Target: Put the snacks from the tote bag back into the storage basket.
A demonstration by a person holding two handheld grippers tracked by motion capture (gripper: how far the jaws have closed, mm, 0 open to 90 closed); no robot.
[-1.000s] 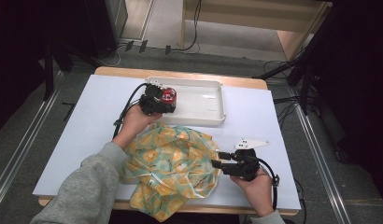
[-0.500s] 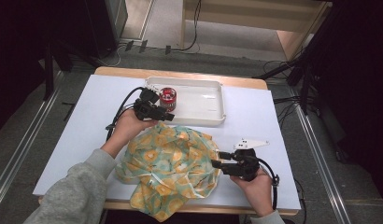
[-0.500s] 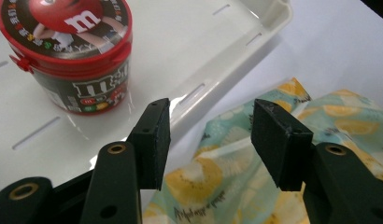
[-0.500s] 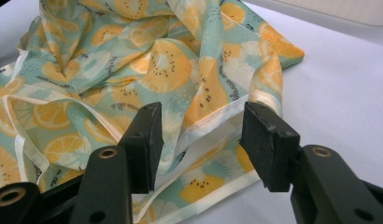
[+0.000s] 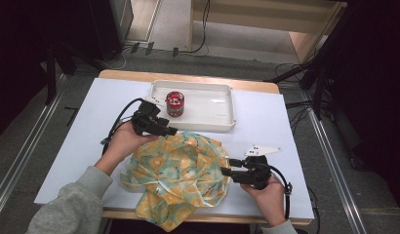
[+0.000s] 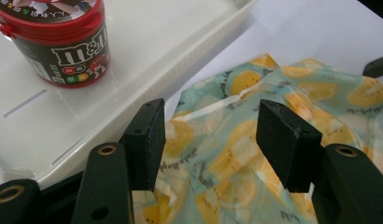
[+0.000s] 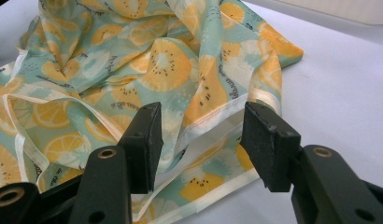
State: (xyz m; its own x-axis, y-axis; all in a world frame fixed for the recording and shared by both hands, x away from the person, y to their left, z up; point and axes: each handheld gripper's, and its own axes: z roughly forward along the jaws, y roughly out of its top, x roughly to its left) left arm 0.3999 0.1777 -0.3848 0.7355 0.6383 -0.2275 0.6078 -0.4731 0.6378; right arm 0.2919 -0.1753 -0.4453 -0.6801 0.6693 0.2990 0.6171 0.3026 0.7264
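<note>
High view: crumpled teal cloth printed with orange citrus slices [image 5: 181, 178] lies on the white desk [image 5: 81, 141], its near edge hanging over the desk front. Left gripper [image 5: 168, 130] sits at the cloth's far-left edge, right gripper [image 5: 226, 171] at its right edge. White plastic tray [image 5: 222, 109] stands just beyond the cloth, holding a red-lidded M&M's candy tub [image 5: 175, 104] upright at its left end. Risk: the cloth's far edge is touching or almost touching the tray wall, so a lift or pull from the left could drag fabric over the rim and nudge the tub.

Left gripper view: fingers [image 6: 145, 140] spread wide, cloth [image 6: 236, 154] beneath and between them, nothing pinched. Tray wall [image 6: 147, 88] runs close beside the left finger. Risk: closing here could catch only a loose top fold, or the finger could knock the tray if the hand drifts sideways.

Right gripper view: fingers [image 7: 269, 142] spread, straddling a pale hemmed edge of the cloth [image 7: 166, 65]; no contact pressure visible. Several layers and a thin tie strip lie stacked there. Risk: closing may grab two layers or the strip alone, so the cloth would bunch instead of spreading. Thin slippery fabric may also slide out of a shallow pinch.
</note>
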